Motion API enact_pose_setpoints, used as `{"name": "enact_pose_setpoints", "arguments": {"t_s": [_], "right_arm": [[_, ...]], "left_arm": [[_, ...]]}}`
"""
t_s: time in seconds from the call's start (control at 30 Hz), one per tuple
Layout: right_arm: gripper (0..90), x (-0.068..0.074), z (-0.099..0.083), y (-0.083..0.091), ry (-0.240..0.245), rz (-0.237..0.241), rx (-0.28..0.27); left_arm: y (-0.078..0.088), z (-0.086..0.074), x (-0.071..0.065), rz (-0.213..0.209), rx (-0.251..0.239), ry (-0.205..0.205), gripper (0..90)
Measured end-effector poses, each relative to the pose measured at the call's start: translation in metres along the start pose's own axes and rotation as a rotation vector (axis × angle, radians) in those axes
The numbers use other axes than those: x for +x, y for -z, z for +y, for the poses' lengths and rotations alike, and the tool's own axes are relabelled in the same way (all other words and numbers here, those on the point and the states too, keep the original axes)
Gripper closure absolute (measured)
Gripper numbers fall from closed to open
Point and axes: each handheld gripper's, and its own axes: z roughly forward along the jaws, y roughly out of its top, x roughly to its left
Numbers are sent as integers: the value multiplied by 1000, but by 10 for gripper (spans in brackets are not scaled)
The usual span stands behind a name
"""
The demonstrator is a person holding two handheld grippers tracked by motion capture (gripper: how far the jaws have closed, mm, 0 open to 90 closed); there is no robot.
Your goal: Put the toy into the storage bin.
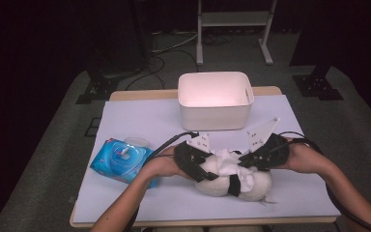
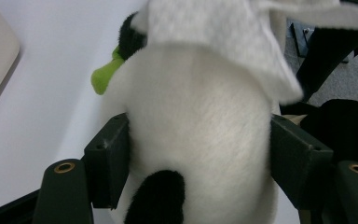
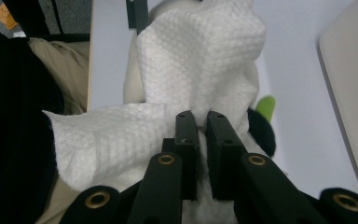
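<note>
Both forearms enter from the bottom of the high view and angle inward toward lower centre. The left gripper (image 1: pixel 204 170) points right, its jaws spread wide. The right gripper (image 1: pixel 246 158) points left, its jaws drawn almost together.

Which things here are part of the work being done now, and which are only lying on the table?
In use:
- plush toy, held at its body by the left gripper
- white wipe, pinched by the right gripper and lying on the toy

Lying about:
- blue wipe pack, left of the hands
- white bin, behind the toy
</note>
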Motion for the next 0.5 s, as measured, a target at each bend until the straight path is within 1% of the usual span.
{"name": "enact_pose_setpoints", "arguments": {"t_s": [0.1,0.17,0.27,0.3,0.33,0.37,0.43,0.5], "right_arm": [[811,0,8,-11,10,2,-15],[812,3,11,-16,33,6,-6],[815,4,10,-13,27,5,-4],[820,4,5,-5,24,7,-7],[820,4,5,-5,24,7,-7],[821,5,-4,4,3,-2,-16],[823,6,-13,11,-16,-9,-29],[823,7,-24,19,-46,-21,-42]], "left_arm": [[0,0,-1,4,5,-9,291],[0,-1,-2,7,9,-15,293],[1,-2,-2,7,7,-14,297],[1,-3,-1,6,-1,-6,299],[1,-3,-1,6,-1,-6,299],[1,-4,0,6,-8,-2,299],[1,-5,0,4,-11,0,299],[1,-5,0,5,-10,-1,299]]}}
